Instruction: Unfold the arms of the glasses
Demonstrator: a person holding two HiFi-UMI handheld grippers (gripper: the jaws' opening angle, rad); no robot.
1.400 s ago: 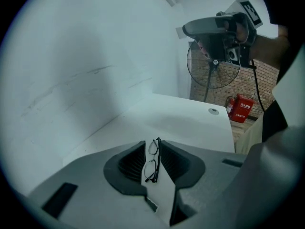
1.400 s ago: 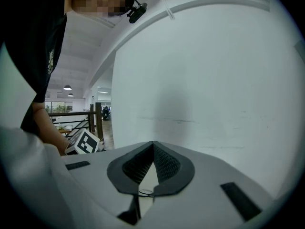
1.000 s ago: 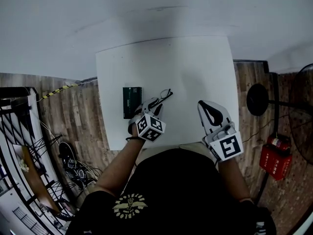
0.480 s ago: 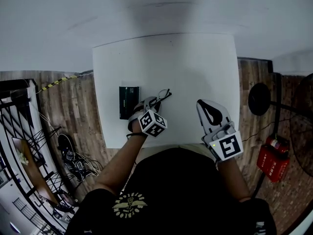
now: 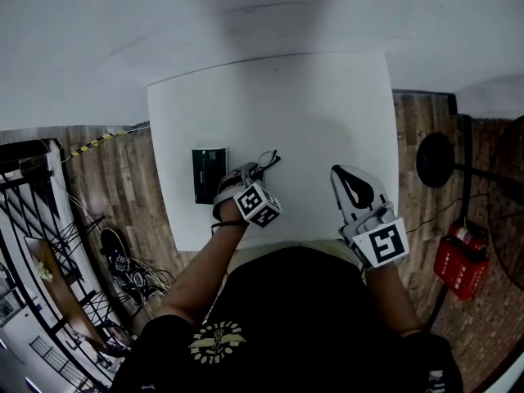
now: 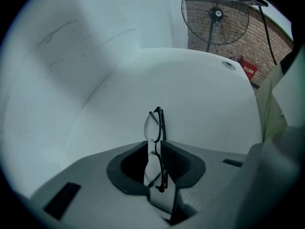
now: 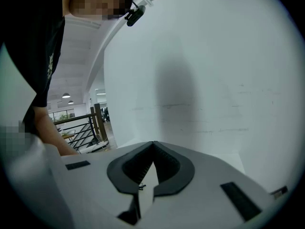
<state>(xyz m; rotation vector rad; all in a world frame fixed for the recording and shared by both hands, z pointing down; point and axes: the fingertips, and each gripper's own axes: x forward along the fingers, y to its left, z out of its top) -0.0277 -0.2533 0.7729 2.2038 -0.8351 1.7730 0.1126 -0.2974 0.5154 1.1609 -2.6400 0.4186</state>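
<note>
Black-framed glasses (image 6: 156,128) with folded arms stick out from between the jaws of my left gripper (image 6: 153,147), which is shut on them; one lens lies inside the jaws, the other beyond the tips. In the head view the glasses (image 5: 266,161) hang just above the white table (image 5: 327,113), with the left gripper (image 5: 250,173) pointing steeply down at them. My right gripper (image 5: 350,180) hovers over the table's near right part, shut and holding nothing. In the right gripper view its jaws (image 7: 152,149) meet at the tips with only white table past them.
A dark green rectangular case (image 5: 209,174) lies on the table just left of the left gripper. The table's near edge (image 5: 270,246) runs close to both hands. A standing fan (image 6: 215,14) and a red object (image 5: 458,260) are on the wooden floor to the right.
The left gripper has sunk toward the table with the glasses still in its jaws and tipped more steeply down. The right gripper has shifted slightly, staying shut.
</note>
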